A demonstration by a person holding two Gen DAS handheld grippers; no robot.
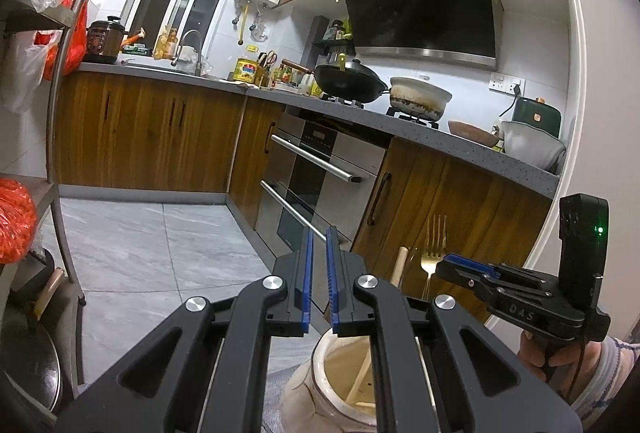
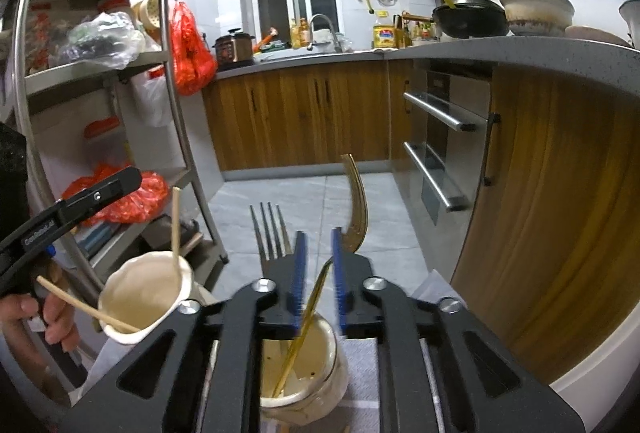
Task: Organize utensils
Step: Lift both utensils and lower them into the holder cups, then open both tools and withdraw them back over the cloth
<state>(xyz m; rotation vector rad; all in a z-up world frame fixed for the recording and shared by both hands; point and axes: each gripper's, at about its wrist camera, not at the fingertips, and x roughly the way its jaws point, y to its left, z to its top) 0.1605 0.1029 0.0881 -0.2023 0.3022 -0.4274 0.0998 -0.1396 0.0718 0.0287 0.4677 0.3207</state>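
In the right wrist view my right gripper [image 2: 318, 253] hangs open above a cream jar [image 2: 316, 365]. A gold fork [image 2: 354, 205] leans in that jar, its handle passing loosely between the blue pads. A silver fork [image 2: 269, 229] stands in the same jar. To the left a white cup [image 2: 140, 297] holds two wooden chopsticks [image 2: 175, 229]. In the left wrist view my left gripper [image 1: 319, 265] is open and empty above that cup [image 1: 344, 381]. The right gripper [image 1: 460, 265] and gold fork [image 1: 434, 241] show at the right.
A metal rack [image 2: 172, 105] with bags stands to the left. Wooden cabinets [image 2: 552, 217] and an oven with bar handles [image 2: 440, 113] are at the right. The counter [image 1: 440, 137] carries a wok, pots and bottles. A grey tiled floor [image 1: 160, 253] lies ahead.
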